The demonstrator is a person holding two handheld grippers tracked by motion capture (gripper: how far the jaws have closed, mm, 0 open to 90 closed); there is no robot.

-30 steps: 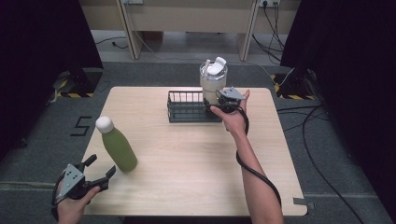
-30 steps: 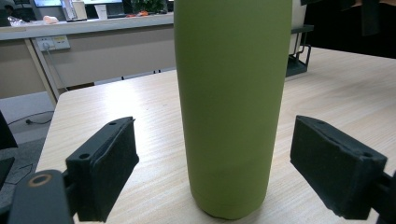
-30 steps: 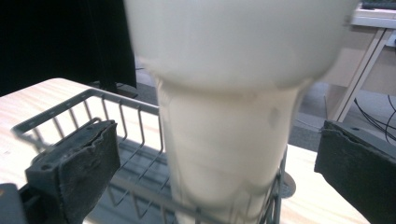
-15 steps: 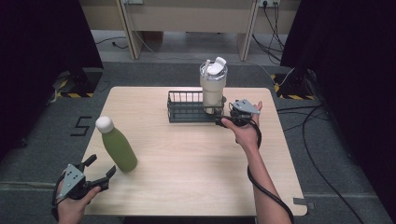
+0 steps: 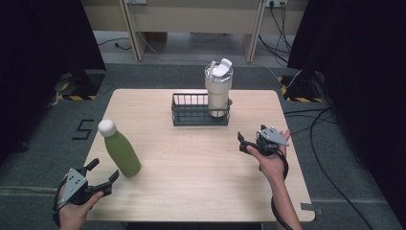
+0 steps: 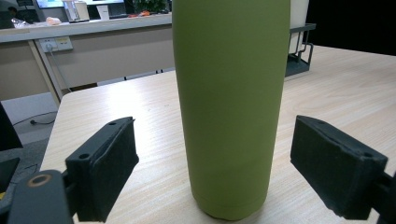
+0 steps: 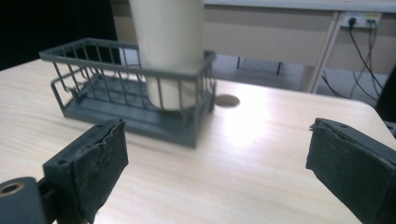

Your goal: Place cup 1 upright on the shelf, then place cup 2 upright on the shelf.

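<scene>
Dark curtains flank a pale wooden counter [image 5: 201, 163] on grey carpet. Near its left front corner a green bottle [image 5: 119, 148] stands upright, long axis vertical, white cap on top. The left gripper [image 5: 98, 178] sits just in front of it and to its left, jaws spread wide and empty; in the left gripper view the bottle [image 6: 231, 107] rises squarely between the two pads with a gap on each side, so a short forward push looks enough to bracket it. The left hand is clearly the nearer one. The right gripper [image 5: 245, 142] hangs over the right side of the counter, jaws also apart and holding nothing, well away from the bottle. Ahead of it a wire basket [image 5: 191, 115] holds a cream tumbler [image 5: 218, 93] at its right end.
</scene>
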